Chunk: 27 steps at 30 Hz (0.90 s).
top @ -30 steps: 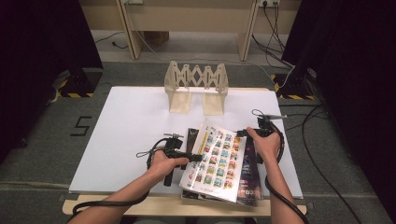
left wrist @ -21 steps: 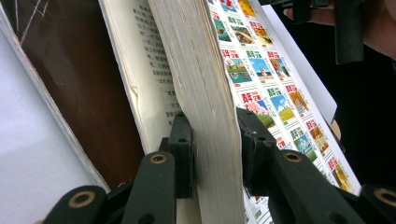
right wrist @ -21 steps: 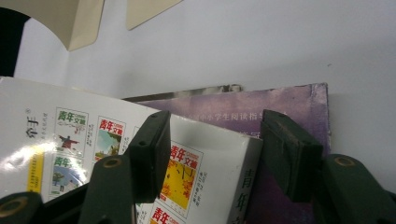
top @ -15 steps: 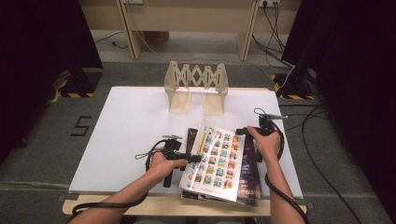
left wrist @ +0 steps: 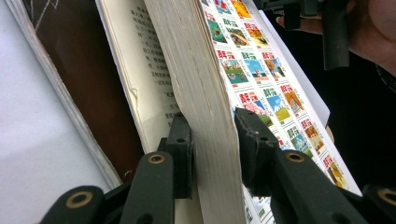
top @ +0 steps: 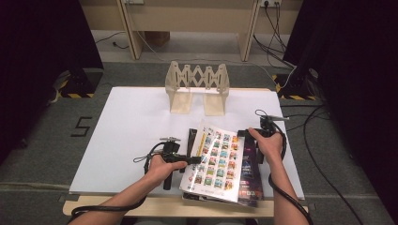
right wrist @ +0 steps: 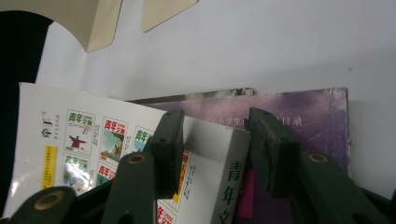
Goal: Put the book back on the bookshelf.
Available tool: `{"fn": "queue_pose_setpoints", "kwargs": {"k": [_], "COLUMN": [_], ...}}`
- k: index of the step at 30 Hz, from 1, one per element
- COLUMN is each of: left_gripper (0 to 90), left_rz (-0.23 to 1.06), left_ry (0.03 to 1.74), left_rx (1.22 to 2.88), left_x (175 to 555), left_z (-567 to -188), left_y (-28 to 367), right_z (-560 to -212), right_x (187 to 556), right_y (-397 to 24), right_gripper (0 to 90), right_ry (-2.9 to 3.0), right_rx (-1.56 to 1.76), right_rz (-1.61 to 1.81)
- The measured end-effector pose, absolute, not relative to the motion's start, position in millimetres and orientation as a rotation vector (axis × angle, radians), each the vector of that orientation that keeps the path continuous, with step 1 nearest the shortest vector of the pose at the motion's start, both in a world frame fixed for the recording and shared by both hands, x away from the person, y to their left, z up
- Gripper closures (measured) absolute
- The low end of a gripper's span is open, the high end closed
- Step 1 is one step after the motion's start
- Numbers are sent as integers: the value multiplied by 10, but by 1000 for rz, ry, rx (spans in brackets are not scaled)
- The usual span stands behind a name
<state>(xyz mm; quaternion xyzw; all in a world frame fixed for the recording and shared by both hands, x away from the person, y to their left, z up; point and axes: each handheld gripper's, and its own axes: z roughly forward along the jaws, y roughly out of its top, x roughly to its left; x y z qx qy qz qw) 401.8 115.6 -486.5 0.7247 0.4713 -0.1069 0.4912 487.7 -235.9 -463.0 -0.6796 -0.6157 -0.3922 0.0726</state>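
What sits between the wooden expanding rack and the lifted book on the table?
Bare white tabletop separates the rack from the book, seen in the high view.

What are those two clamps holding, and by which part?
The left gripper clamps the thick book by its page edge. The right gripper, jaws just closing, straddles the book's spine corner; no firm grip visible.

Left tool [top: 195, 161] clamped; right tool [top: 244, 136] jaws just been closing.

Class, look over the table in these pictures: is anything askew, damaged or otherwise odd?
The thick book with the picture-grid cover sits tilted on the pile, its page edge lifted between the left gripper pads. The purple book beneath has a worn, frayed top edge. The wooden rack stands upright.
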Motion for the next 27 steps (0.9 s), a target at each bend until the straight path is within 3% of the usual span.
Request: {"fn": "queue_pose_setpoints", "kwargs": {"k": [13,19,25,27], "left_gripper": [651,685,689,688], "left_rz": [-283,-306,-352,-355], "left_ry": [1152,1119,1119,1123], "left_rx": [1718,1745,1755,1757], "left_x": [4023,4049,4093,4095], "left_z": [-4908,-4898,-4894,-4892], "left_y": [1249,1277,1296,1298], "right_z": [-4687,-4677,-4683,-4679], "right_x": [4812,4861,4906,4916], "right_y": [-2460,-2404,-2344,-2312], "right_gripper": [597,481,480,523], "right_ry": [-1732,-1711,-1710,-1729], "right_rx": [-1926,-1915,-1910,-1918], "right_rz": [-1150,-1170,-1186,-1187]}}
